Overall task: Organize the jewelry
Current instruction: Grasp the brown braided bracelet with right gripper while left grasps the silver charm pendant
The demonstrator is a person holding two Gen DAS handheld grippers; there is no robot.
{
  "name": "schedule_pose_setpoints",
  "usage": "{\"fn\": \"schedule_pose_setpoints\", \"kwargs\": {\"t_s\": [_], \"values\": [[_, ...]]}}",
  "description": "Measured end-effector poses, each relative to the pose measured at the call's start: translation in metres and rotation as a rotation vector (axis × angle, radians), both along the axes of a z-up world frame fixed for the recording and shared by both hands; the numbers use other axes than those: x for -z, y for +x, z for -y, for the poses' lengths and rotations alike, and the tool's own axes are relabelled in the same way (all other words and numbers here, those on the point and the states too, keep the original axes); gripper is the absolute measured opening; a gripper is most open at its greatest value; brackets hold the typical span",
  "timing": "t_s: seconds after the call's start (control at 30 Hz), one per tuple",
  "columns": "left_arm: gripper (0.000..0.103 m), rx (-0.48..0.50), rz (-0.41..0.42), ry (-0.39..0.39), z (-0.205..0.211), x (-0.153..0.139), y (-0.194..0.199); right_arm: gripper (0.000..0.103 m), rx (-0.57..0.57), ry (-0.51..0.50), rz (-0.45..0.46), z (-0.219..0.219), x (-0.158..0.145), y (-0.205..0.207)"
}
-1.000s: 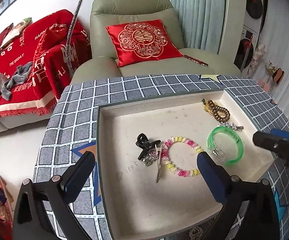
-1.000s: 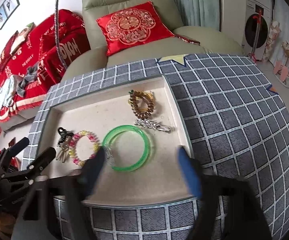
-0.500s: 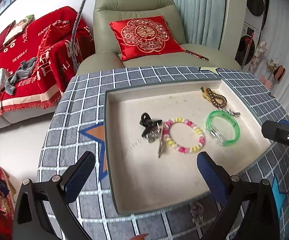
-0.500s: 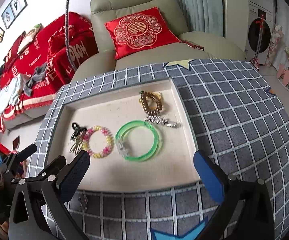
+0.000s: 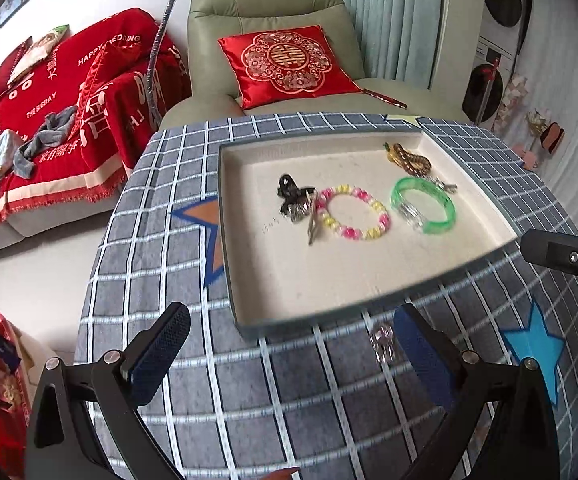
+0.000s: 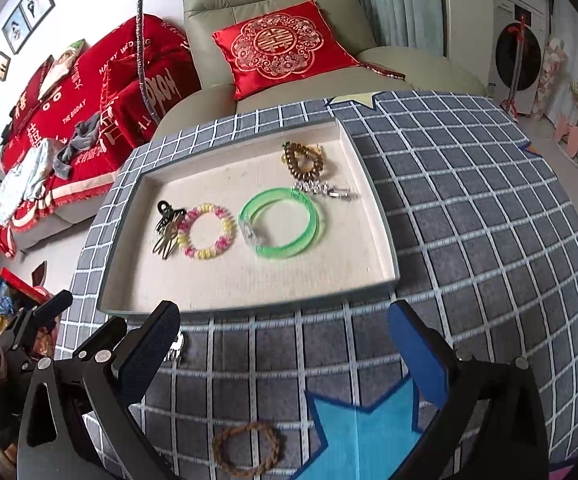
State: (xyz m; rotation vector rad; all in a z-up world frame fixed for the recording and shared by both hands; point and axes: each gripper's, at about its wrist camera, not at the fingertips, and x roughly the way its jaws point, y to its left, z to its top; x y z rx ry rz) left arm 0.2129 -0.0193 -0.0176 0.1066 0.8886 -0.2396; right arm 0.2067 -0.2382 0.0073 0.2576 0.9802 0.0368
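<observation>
Now mid-sort: table (image 6: 469,208) ahead of both grippers carries tray (image 6: 373,200) with green bangle (image 6: 281,222), pink-yellow bead bracelet (image 6: 209,232), black hair claw (image 6: 167,216) inside. Right gripper (image 6: 285,348) wide, empty; brown braided bracelet (image 6: 245,448) lies loose below it, outside tray. Left gripper (image 5: 289,352) wide, empty; small clear clip (image 5: 383,340) beside its right finger. Next, probably: lower onto loose piece, pinch. Nothing blocks.

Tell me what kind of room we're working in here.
Most likely a home living room, decorated for a wedding: a grey-green leather armchair holding a red embroidered satin cushion, a sofa draped in a red "Happy Wedding" throw, and framed photos on the white wall.
</observation>
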Motion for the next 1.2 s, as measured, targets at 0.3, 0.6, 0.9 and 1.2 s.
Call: {"fn": "schedule_pose_setpoints", "kwargs": {"t_s": [0.3,0.6,0.9,1.2], "values": [[0.103,0.021,0.01,0.002,-0.001,0.002,-0.031,0.103,-0.024,-0.011,-0.025,-0.01,0.008,-0.035],[0.103,0.041,-0.099,-0.06,-0.005,0.026,-0.042,0.103,-0.022,-0.025,-0.069,-0.009,0.026,-0.067],[0.103,0.039,-0.139,-0.061,0.008,0.042,-0.037,0.103,-0.041,-0.072,-0.115,-0.017,0.05,-0.094],[0.103,0.024,-0.14,-0.058,0.017,0.047,-0.028,0.099,-0.044,-0.127,-0.111,-0.026,0.055,-0.096]]}}
